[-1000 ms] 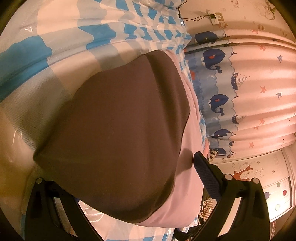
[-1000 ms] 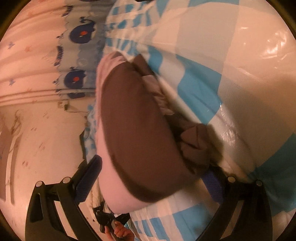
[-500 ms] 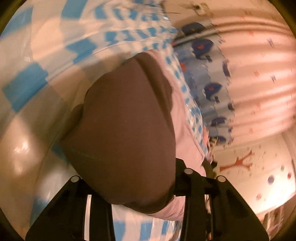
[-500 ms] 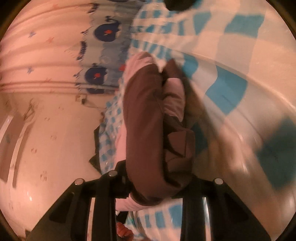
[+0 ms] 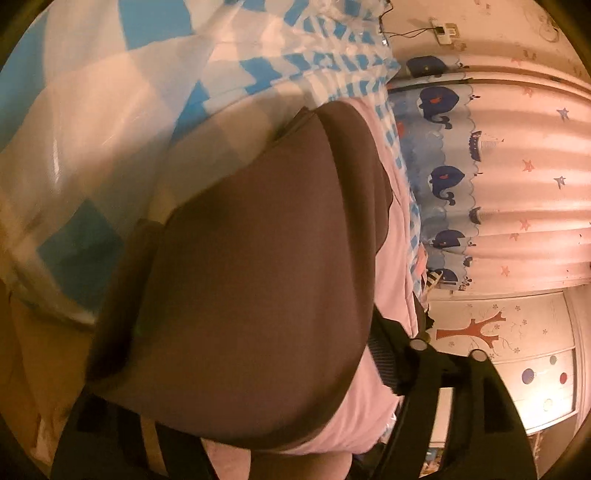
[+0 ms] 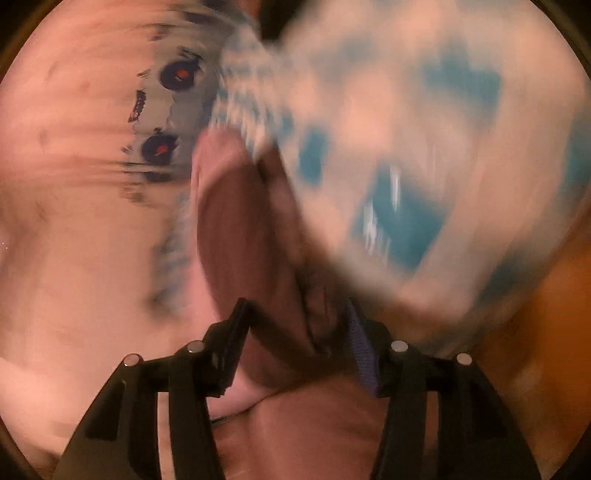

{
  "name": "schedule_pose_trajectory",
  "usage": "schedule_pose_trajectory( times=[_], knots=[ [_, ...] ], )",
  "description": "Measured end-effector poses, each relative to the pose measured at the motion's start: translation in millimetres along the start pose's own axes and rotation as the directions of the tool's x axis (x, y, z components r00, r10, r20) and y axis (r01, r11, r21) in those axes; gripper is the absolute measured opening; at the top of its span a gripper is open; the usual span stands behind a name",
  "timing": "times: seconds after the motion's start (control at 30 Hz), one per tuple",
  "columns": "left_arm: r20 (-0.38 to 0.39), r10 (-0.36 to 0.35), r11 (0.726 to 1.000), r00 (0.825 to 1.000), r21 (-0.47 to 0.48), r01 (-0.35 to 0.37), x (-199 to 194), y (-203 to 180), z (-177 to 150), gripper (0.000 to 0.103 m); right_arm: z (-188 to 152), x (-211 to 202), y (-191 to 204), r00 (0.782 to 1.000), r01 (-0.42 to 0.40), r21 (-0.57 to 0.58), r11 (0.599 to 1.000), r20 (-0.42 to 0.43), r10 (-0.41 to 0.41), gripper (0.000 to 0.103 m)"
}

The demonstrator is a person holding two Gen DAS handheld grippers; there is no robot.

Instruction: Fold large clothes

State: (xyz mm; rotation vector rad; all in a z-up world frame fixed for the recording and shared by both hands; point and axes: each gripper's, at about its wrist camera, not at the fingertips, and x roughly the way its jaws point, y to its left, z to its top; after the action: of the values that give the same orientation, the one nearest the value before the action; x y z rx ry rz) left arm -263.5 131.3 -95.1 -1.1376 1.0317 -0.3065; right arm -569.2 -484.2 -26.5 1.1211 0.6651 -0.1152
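The folded garment (image 5: 258, 295), dark brown on top with a pink layer (image 5: 388, 288) under it, lies on the blue-and-white checked cover (image 5: 110, 110) close to its near edge. My left gripper (image 5: 251, 354) straddles the garment's near end and its jaws are opening. The brown fabric covers the left finger, and the right pad (image 5: 384, 354) stands beside the pink edge. The right wrist view is blurred. There the garment (image 6: 251, 258) fills the gap of my right gripper (image 6: 295, 328), whose jaws are opening, and both pads (image 6: 360, 347) still touch the cloth.
A pink curtain with blue whales (image 5: 461, 177) hangs beyond the bed's far side. Below it stands a white cabinet with a tree picture (image 5: 498, 350). A charger and cable (image 5: 443, 29) sit on the wall. An orange-brown surface (image 5: 37, 350) shows past the cover's near edge.
Both grippers closed on the garment's near end and pulled it toward the cover's near edge. Their jaws now stand wider than half a second ago. The right wrist view has blurred.
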Motion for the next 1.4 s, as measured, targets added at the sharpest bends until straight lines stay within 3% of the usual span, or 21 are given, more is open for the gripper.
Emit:
schedule_pose_trajectory(
  times=[0.03,0.07,0.13,0.2,0.33,0.4,0.47,0.6,0.7,0.73,0.77,0.8,0.83,0.9,1.0,1.03,1.07,1.17,1.23,1.33,1.4],
  knots=[
    [0.005,0.002,1.0,1.0,-0.009,-0.002,2.1,-0.2,1.3,0.079,-0.4,-9.6,33.9,0.993,0.083,-0.146,0.986,0.099,-0.069,0.053],
    [0.013,0.01,1.0,1.0,-0.026,-0.01,6.7,-0.8,3.9,0.081,-1.6,-9.2,66.3,0.989,0.1,-0.264,0.959,0.136,-0.066,0.053],
    [0.033,0.01,0.998,0.999,-0.057,-0.008,13.1,-1.5,6.2,0.084,-13.4,10.2,135.7,0.988,0.114,-0.48,0.87,0.147,-0.048,0.059],
    [0.057,-0.012,0.999,0.998,-0.046,0.015,14.5,-7.8,6.3,0.084,-41.6,55.1,201.8,0.983,0.18,-0.696,0.695,0.16,-0.094,0.06],
    [0.069,-0.042,0.999,0.997,0.024,0.04,10.1,-21.2,2.7,0.064,-93.4,146.2,246.8,0.967,0.227,-0.866,0.445,0.147,-0.207,0.06],
    [0.062,-0.064,0.997,0.996,0.035,0.062,5.1,-21.2,4.5,0.055,-117.0,192.6,246.4,0.929,0.294,-0.908,0.3,0.197,-0.315,0.06],
    [0.051,-0.084,0.994,0.995,0.075,0.08,2.3,-25.0,3.6,0.048,-131.2,218.6,224.8,0.897,0.317,-0.916,0.244,0.206,-0.39,0.062],
    [0.082,-0.093,0.982,0.992,0.174,0.078,-2.8,-48.9,-5.4,0.042,-130.7,217.5,215.3,0.884,0.314,-0.914,0.258,0.182,-0.43,0.061],
    [0.097,-0.103,0.967,0.99,0.241,0.077,-6.1,-70.3,-8.3,0.04,-137.2,183.2,227.3,0.922,0.316,-0.912,0.263,0.229,-0.313,0.062],
    [0.103,-0.105,0.96,0.989,0.268,0.074,-7.3,-77.4,-11.6,0.04,-142.0,189.3,229.7,0.925,0.312,-0.915,0.256,0.231,-0.301,0.062],
    [0.107,-0.111,0.956,0.988,0.283,0.076,-9.2,-81.5,-13.8,0.04,-143.6,202.0,223.8,0.921,0.292,-0.921,0.257,0.198,-0.336,0.063],
    [0.103,-0.119,0.95,0.988,0.302,0.083,-9.5,-88.0,-17.2,0.04,-142.3,221.9,211.7,0.911,0.273,-0.919,0.286,0.152,-0.383,0.067],
    [0.09,-0.116,0.942,0.989,0.326,0.081,-7.4,-95.5,-22.2,0.04,-144.6,228.8,205.4,0.911,0.278,-0.916,0.29,0.155,-0.382,0.068],
    [0.098,-0.118,0.907,0.988,0.415,0.067,-6.4,-119.7,-38.2,0.039,-149.3,231.8,205.5,0.904,0.291,-0.919,0.268,0.172,-0.392,0.068],
    [0.097,-0.132,0.85,0.987,0.522,0.062,-9.3,-157.5,-58.2,0.039,-135.4,222.5,209.6,0.912,0.244,-0.912,0.331,0.099,-0.399,0.068],
    [0.095,-0.134,0.832,0.986,0.552,0.06,-9.5,-168.6,-63.8,0.039,-128.1,211.9,211.4,0.917,0.204,-0.905,0.373,0.044,-0.395,0.068],
    [0.095,-0.134,0.811,0.986,0.582,0.054,-9.4,-179.7,-70.4,0.039,-119.3,198.4,212.2,0.932,0.156,-0.884,0.441,-0.017,-0.363,0.068],
    [0.084,-0.124,0.744,0.989,0.667,0.037,-2.6,-214.2,-92.5,0.039,-77.0,155.6,198.3,0.969,-0.046,-0.693,0.72,-0.205,-0.136,0.074],
    [0.075,-0.106,0.687,0.992,0.726,0.019,5.5,-236.0,-112.1,0.039,-48.3,131.8,183.4,0.971,-0.135,-0.546,0.827,-0.24,-0.001,0.074],
    [0.054,-0.084,0.613,0.995,0.79,0.009,17.3,-258.4,-144.1,0.039,-5.6,107.0,152.3,0.959,-0.214,-0.387,0.897,-0.257,0.118,0.075],
    [0.035,-0.073,0.569,0.997,0.822,0.013,30.0,-272.2,-162.8,0.039,17.8,90.8,122.4,0.926,-0.315,-0.226,0.922,-0.284,0.247,0.075]
  ],
)
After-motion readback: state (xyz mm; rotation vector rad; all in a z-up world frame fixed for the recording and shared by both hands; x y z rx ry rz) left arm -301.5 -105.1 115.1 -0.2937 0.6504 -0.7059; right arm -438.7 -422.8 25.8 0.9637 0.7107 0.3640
